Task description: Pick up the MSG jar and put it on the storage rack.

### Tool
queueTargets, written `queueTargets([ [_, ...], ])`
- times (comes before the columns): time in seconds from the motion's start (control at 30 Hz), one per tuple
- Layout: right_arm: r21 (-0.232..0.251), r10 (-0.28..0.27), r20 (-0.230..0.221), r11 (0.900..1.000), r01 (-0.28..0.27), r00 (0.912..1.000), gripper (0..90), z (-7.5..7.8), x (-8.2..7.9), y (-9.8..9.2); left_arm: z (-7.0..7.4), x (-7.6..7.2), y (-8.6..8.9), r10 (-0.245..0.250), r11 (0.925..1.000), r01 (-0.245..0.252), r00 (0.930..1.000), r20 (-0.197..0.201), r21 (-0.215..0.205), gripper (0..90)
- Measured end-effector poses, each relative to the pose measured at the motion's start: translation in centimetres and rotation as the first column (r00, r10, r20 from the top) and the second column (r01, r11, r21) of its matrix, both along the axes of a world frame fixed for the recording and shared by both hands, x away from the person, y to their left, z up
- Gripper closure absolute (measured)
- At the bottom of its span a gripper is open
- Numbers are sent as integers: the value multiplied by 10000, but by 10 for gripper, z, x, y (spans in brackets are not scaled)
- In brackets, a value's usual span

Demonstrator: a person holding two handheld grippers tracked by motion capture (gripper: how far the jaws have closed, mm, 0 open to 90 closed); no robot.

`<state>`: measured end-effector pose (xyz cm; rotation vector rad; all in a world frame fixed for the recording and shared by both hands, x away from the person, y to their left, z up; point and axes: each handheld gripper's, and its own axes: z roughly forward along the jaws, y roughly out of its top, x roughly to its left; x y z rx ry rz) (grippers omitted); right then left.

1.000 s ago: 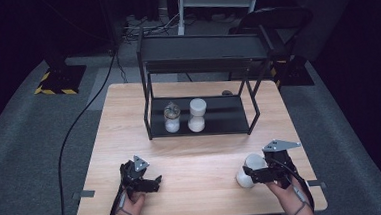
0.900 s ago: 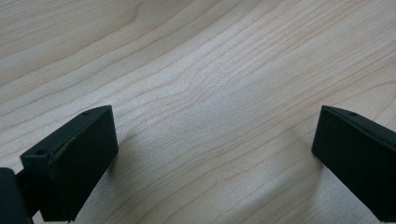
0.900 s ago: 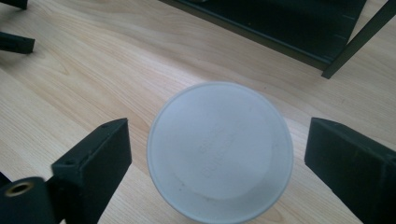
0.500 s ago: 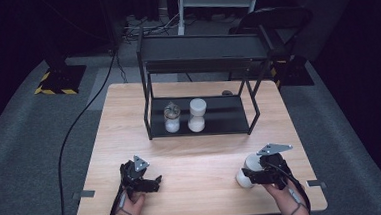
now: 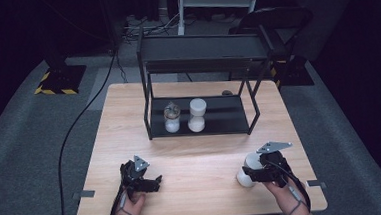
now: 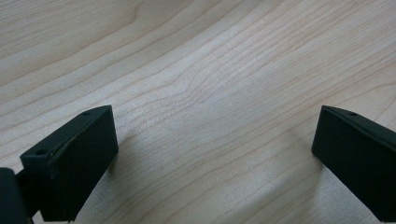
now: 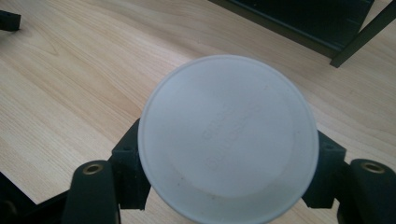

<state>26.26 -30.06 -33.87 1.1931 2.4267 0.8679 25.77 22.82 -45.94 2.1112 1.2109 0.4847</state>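
White jar [image 7: 228,137] clamped by right gripper [image 5: 266,170].

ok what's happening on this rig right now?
A person works two claws at a wooden table. The right claw has just closed on a white jar near the table's front right. The left claw rests open at front left, holding nothing. Two more jars stand on the black rack's lower shelf.

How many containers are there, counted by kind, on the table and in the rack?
White jar with white lid: 2, one in the rack, one in the right tongs.
Clear jar: 1, in the rack.
Total: 3.
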Motion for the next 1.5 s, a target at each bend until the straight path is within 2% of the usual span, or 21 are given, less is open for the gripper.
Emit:
queueTargets([
  [0.8,-60,446,574,9990,-443,9974,331,39,20,9,0,0,-1,32,10000,-32,10000,1,-8,0],
  [1.5,78,479,1035,9988,-490,9935,331,69,44,16,0,-1,-1,47,10000,-46,10000,11,-15,0],
])
